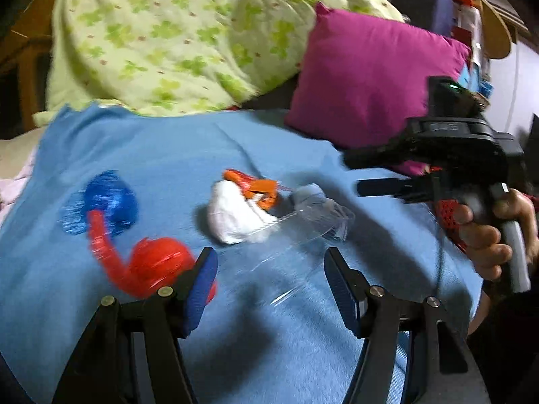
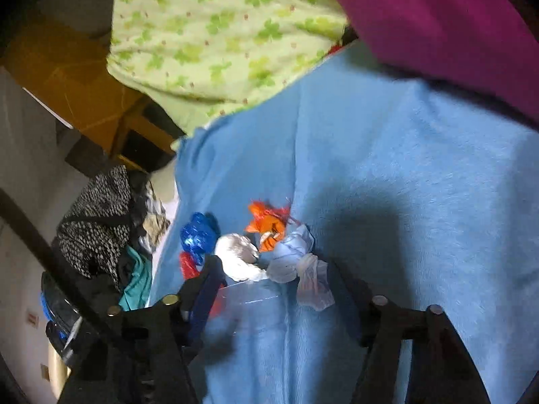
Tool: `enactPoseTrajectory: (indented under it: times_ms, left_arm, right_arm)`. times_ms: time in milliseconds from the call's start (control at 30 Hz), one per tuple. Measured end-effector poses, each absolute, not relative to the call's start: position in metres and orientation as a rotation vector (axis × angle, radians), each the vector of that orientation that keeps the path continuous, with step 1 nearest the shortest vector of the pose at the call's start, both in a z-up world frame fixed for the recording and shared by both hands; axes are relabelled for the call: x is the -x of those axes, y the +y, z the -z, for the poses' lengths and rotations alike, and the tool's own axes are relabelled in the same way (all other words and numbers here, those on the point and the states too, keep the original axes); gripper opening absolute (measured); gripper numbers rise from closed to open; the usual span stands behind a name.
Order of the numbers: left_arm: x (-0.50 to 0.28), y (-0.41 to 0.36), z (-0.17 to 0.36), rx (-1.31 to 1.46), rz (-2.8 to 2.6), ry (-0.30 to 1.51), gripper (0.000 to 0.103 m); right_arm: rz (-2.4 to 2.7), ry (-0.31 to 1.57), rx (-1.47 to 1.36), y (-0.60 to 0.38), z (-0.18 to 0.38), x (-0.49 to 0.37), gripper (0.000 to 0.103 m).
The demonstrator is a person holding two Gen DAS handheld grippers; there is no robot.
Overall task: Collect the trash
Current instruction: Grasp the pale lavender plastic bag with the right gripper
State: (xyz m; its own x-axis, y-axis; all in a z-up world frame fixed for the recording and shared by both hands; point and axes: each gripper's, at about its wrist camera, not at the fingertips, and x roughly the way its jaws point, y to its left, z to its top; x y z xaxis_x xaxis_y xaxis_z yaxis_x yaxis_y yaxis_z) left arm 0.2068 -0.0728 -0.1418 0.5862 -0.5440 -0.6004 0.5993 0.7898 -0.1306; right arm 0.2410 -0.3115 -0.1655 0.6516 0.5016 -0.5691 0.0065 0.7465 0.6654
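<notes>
Hovering tools: the left tool [image 1: 271, 269] hangs low over the blue blanket [image 1: 168, 155] with its two fingers spread wide and nothing between them.
Right tool: the right tool [image 2: 273, 286] also has its fingers wide apart, gripping nothing; in the left view a hand [image 1: 495, 232] holds it at the right side.
Clear bag: a see-through plastic bag [image 1: 296, 252] lies flat on the blanket, just in front of both tools.
White wad: a crumpled white tissue [image 1: 235, 219] sits at the far end of the clear bag, touching it.
Orange scrap: an orange wrapper [image 1: 256, 188] lies right behind the white wad.
Pale wad: a light blue crumpled piece [image 2: 291, 252] rests beside the orange scrap.
Red bag: a red plastic bag [image 1: 148, 262] lies by the left tool's left finger.
Blue bag: a shiny blue bag [image 1: 101, 202] lies just past the red one.
Further back: a pink pillow [image 1: 370, 77] and a green flowered quilt [image 1: 161, 33] sit behind the blanket.
</notes>
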Motion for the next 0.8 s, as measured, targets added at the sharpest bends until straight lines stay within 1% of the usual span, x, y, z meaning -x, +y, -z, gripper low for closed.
enactPoseTrajectory:
  times_ms: [33, 167, 367, 400, 433, 467, 567, 600, 633, 700, 800]
  left_arm:
    - [-0.212, -0.075, 0.144, -0.087, 0.680, 0.678, 0.067]
    - [-0.225, -0.084, 0.148, -0.088, 0.725, 0.687, 0.067]
    - [-0.228, -0.102, 0.159, -0.181, 0.734, 0.706, 0.067]
    - [-0.230, -0.102, 0.160, -0.183, 0.734, 0.714, 0.067]
    - [-0.231, -0.103, 0.162, -0.184, 0.739, 0.724, 0.067]
    - [-0.230, -0.103, 0.162, -0.182, 0.746, 0.726, 0.066]
    - [-0.228, -0.103, 0.162, -0.180, 0.768, 0.723, 0.050]
    - [-0.226, -0.103, 0.161, -0.186, 0.770, 0.719, 0.046]
    - [-0.224, -0.102, 0.161, -0.186, 0.789, 0.719, 0.034]
    - [-0.223, -0.102, 0.161, -0.174, 0.820, 0.737, 0.017]
    - [-0.216, -0.104, 0.162, -0.204, 0.823, 0.737, 0.015]
  right_arm:
    - [-0.319, 0.846, -0.680, -0.309, 0.171, -0.250, 0.055]
    - [-0.313, 0.916, -0.632, -0.301, 0.188, -0.270, 0.055]
    - [-0.267, 0.966, -0.523, -0.294, 0.201, -0.282, 0.054]
    - [-0.264, 0.977, -0.514, -0.293, 0.203, -0.283, 0.049]
    - [-0.259, 0.977, -0.502, -0.291, 0.203, -0.283, 0.042]
    - [-0.262, 0.970, -0.500, -0.290, 0.200, -0.282, 0.041]
    - [-0.240, 0.948, -0.500, -0.293, 0.193, -0.277, 0.033]
    - [-0.239, 0.948, -0.513, -0.295, 0.192, -0.275, 0.031]
    - [-0.235, 0.947, -0.532, -0.297, 0.191, -0.273, 0.028]
    - [-0.224, 0.940, -0.562, -0.305, 0.189, -0.268, 0.028]
    - [-0.199, 0.926, -0.572, -0.316, 0.185, -0.258, 0.028]
